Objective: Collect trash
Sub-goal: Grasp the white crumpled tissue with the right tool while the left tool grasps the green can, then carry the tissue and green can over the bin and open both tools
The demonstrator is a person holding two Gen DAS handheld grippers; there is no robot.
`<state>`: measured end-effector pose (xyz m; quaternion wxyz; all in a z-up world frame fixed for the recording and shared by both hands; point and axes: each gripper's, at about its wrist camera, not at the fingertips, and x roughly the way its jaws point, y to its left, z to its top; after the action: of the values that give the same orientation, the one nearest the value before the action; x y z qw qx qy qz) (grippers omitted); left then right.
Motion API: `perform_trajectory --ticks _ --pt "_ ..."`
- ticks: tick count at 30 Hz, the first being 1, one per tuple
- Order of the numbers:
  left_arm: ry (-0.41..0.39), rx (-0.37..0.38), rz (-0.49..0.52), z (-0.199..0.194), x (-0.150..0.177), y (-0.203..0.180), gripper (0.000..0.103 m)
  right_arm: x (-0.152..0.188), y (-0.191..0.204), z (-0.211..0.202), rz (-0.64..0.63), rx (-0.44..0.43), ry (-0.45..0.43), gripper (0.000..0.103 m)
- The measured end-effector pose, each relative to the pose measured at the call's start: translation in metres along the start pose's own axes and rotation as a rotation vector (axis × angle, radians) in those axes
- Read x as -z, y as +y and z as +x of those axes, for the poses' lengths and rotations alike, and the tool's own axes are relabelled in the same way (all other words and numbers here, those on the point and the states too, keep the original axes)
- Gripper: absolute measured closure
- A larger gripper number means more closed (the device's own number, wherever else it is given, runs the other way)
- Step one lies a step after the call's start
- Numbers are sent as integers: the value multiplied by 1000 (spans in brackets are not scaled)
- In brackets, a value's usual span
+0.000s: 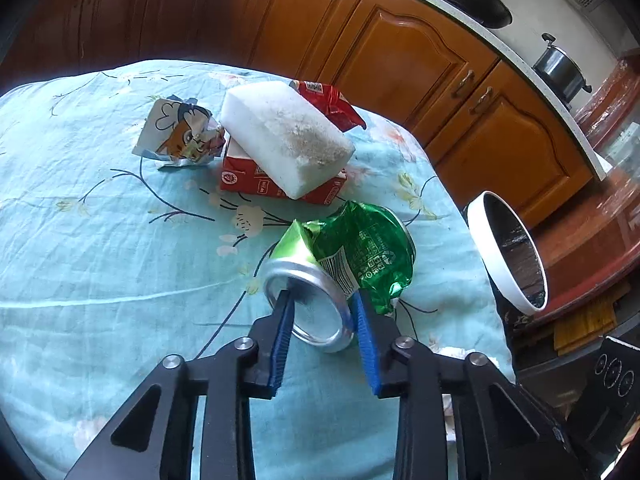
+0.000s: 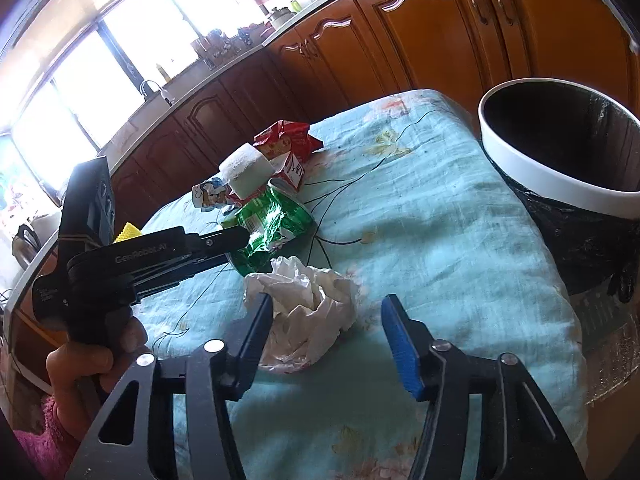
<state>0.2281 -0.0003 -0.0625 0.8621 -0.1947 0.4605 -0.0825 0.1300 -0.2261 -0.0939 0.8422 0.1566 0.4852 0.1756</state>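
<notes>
In the left wrist view, our left gripper (image 1: 322,306) pinches the shiny end of the crushed green can (image 1: 352,252) near the desk's (image 1: 100,264) right edge, close to the bin (image 1: 506,252).

In the right wrist view, our right gripper (image 2: 326,312) has spread jaws around the crumpled white tissue (image 2: 308,312); only the left pad touches it.

crushed green can (image 1: 352,260) on its side | crumpled white tissue (image 2: 308,304) nearby, on cloth
</notes>
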Motion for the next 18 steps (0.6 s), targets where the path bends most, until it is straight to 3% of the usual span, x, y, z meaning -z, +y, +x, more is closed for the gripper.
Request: perform_trajectory --ticks 1,2,4,18 --pt "-2 -1 12 2 1 -2 84 1 0 1 -4 -4 6 71" --pt "-8 -1 28 2 1 -3 90 1 1 1 -10 1 7 75" --pt "-18 0 57 2 2 -6 92 1 1 -4 -19 6 -7 80" --pt "-32 86 170 -16 13 -35 94 -10 -43 -54 46 124 -117 83"
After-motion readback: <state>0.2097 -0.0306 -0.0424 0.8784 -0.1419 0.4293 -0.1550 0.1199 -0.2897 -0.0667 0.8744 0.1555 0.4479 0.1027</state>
